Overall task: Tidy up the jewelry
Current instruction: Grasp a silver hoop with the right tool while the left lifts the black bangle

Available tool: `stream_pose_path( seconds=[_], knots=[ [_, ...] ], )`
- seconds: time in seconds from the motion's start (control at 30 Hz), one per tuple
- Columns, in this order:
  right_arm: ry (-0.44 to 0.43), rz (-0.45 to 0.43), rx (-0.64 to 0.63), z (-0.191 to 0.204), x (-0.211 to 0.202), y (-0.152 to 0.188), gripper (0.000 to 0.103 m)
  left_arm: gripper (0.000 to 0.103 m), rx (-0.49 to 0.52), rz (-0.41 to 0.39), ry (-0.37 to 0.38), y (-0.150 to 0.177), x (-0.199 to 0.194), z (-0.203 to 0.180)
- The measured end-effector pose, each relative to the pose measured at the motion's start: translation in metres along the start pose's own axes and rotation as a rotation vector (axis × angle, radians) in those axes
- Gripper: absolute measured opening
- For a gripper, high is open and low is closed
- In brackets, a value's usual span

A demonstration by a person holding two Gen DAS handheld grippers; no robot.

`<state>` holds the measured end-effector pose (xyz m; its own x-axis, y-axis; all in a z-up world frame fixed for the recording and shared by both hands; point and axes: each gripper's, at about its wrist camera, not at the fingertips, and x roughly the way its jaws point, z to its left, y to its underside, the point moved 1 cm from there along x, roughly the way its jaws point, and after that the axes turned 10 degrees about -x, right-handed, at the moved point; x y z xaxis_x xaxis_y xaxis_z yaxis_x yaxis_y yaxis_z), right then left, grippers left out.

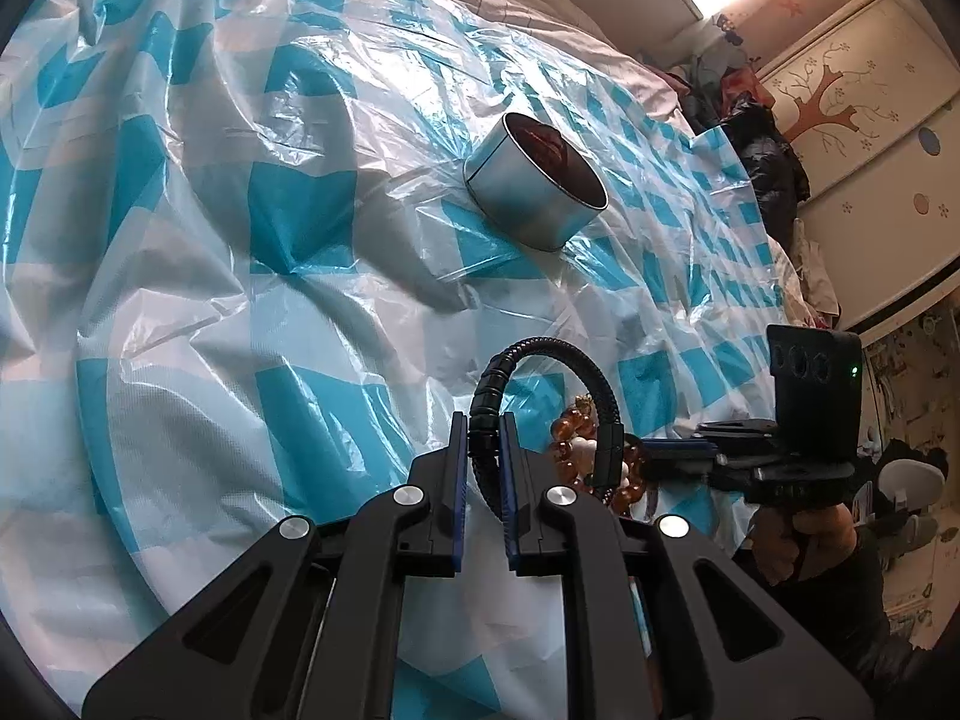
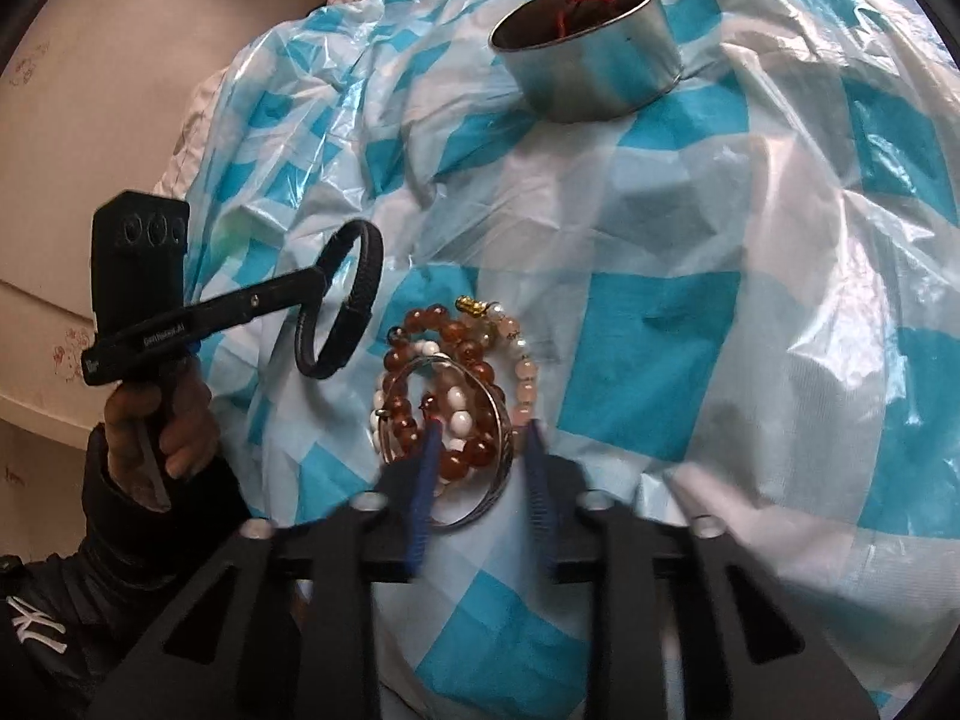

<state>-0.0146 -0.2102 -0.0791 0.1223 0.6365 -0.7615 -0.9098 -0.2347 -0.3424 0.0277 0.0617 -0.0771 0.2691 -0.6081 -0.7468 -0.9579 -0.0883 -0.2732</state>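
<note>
Blue-checked plastic sheet [image 2: 660,360] covers a bed. Left gripper [image 1: 483,420] pinches a black braided bracelet [image 1: 540,354]; right gripper [image 2: 480,438], blurred, straddles the beaded bracelets [image 2: 456,384], grip unclear. Tangled strands could drag out together before reaching the tin [image 2: 594,78].

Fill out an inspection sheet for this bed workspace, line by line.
Surface: crinkled blue-and-white checked plastic sheet spread over bedding.
Job's things: open round tin with something reddish inside; black bracelet lifted off the sheet; pile of bead bracelets with a silver bangle on it.
Clutter: heap of clothes beyond the bed.
Grippers: left gripper shut on the black bracelet; right gripper blurred, jaws apart astride the pile's near edge.
Cables: nothing seen.
Surroundings: wardrobe with a tree picture; bright window above.
</note>
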Motion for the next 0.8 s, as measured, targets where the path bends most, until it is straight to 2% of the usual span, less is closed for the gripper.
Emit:
stream_pose_path(
  seconds=[0.27, 0.47, 0.7, 0.8],
  knots=[
    [-0.033, -0.114, -0.005, 0.008, -0.028, -0.009, 0.008, 0.008, -0.004, -0.018, 0.012, 0.0, -0.003, -0.004],
    [-0.01, -0.171, -0.007, 0.01, -0.043, -0.018, 0.008, 0.008, 0.003, -0.028, 0.029, -0.004, -0.004, -0.013],
    [0.014, -0.305, 0.032, 0.0, -0.079, -0.037, 0.008, 0.008, 0.0, -0.065, 0.059, -0.017, -0.008, -0.032],
    [0.052, -0.367, 0.037, -0.004, -0.098, -0.044, 0.008, 0.008, 0.014, -0.09, 0.073, -0.024, -0.013, -0.044]
  ],
)
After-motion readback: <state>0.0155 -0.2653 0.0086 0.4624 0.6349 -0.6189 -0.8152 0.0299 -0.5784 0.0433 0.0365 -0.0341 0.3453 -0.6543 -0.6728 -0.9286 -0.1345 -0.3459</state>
